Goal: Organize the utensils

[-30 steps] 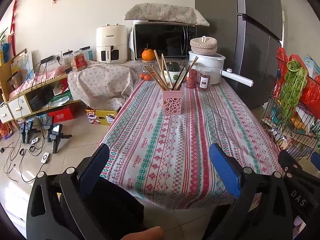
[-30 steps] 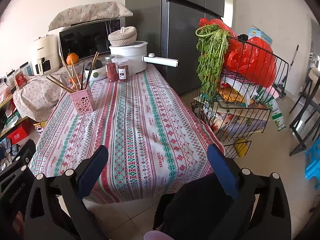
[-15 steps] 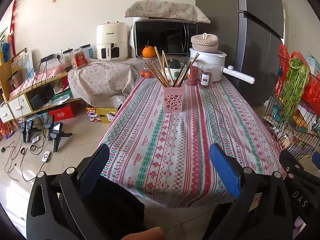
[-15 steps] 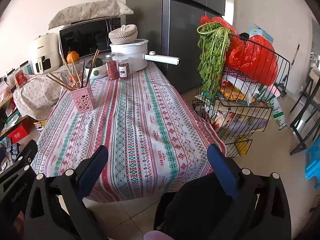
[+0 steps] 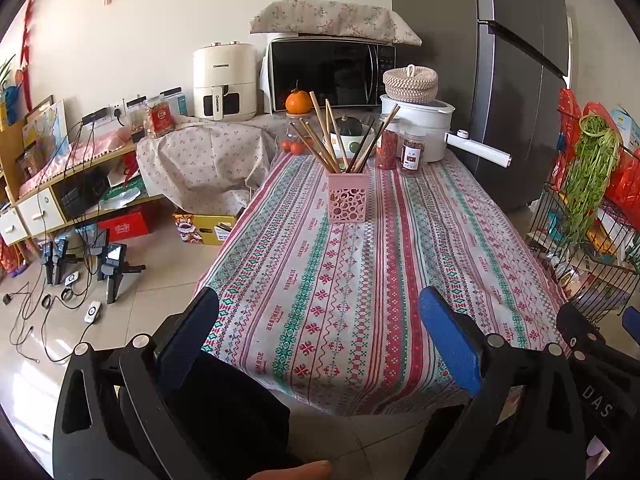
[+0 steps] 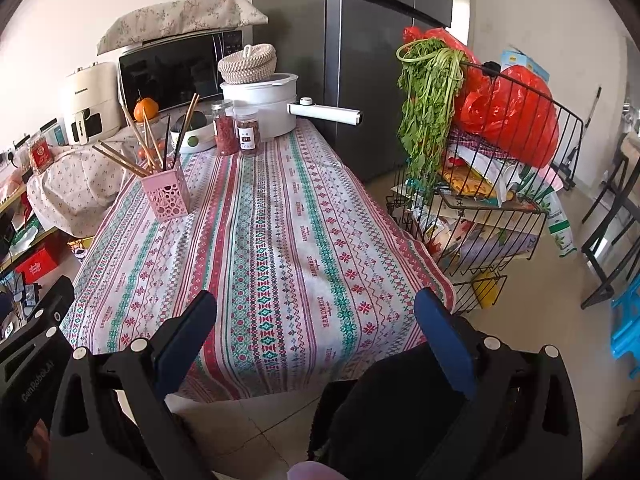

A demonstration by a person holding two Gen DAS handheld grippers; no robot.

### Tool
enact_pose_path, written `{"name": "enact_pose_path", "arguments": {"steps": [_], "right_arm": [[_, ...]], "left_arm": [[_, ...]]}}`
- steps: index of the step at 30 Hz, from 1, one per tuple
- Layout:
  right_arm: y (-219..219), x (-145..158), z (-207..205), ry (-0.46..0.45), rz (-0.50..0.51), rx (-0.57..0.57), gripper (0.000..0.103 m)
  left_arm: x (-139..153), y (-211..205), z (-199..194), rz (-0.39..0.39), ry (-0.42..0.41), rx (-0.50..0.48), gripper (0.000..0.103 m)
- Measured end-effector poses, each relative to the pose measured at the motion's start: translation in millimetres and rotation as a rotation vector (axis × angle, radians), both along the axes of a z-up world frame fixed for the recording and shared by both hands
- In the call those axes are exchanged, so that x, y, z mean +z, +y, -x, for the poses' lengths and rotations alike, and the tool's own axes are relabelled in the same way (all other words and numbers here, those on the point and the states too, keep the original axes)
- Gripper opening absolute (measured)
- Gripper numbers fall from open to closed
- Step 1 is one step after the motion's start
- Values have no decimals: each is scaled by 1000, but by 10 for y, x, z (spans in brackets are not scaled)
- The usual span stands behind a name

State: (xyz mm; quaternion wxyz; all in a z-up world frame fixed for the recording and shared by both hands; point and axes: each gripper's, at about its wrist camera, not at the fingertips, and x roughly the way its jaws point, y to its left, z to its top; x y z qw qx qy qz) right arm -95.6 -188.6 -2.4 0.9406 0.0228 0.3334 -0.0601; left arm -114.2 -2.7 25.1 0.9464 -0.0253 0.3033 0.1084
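Both grippers hung wide apart at the near edge of the table, nothing in either.

Left wrist view: the left gripper (image 5: 320,320) had its blue pads spread, empty, over the striped patterned tablecloth (image 5: 360,280). The pink perforated plastic holder (image 5: 347,197) stood upright further up the table, full of wooden and dark chopsticks (image 5: 332,136) fanning out. Right wrist view: the right gripper (image 6: 316,316) was gaping too, empty, with the same holder (image 6: 166,196) off to the left, well apart, and two red-filled glass spice jars (image 6: 236,132) behind it by the white pot (image 6: 264,108).
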Motion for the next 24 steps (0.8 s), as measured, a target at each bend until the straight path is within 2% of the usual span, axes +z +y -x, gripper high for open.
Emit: {"name": "enact_pose_path", "arguments": {"steps": [9, 13, 16, 18, 20, 24], "right_arm": [[8, -32, -14, 14, -1, 0, 96], [10, -35, -15, 14, 0, -1, 96], [7, -47, -20, 16, 0, -1, 96], [7, -56, -26, 19, 1, -2, 96], [8, -55, -27, 20, -1, -3, 96], [3, -50, -23, 16, 0, -5, 96]], "left_arm": [[-45, -2, 8, -17, 2, 12, 96], [-56, -8, 25, -7, -9, -18, 87], [-55, -1, 28, -2, -9, -19, 86], [-55, -6, 12, -3, -6, -17, 87], [-56, -10, 9, -10, 1, -10, 95], [-46, -7, 1, -5, 10, 5, 96]]}}
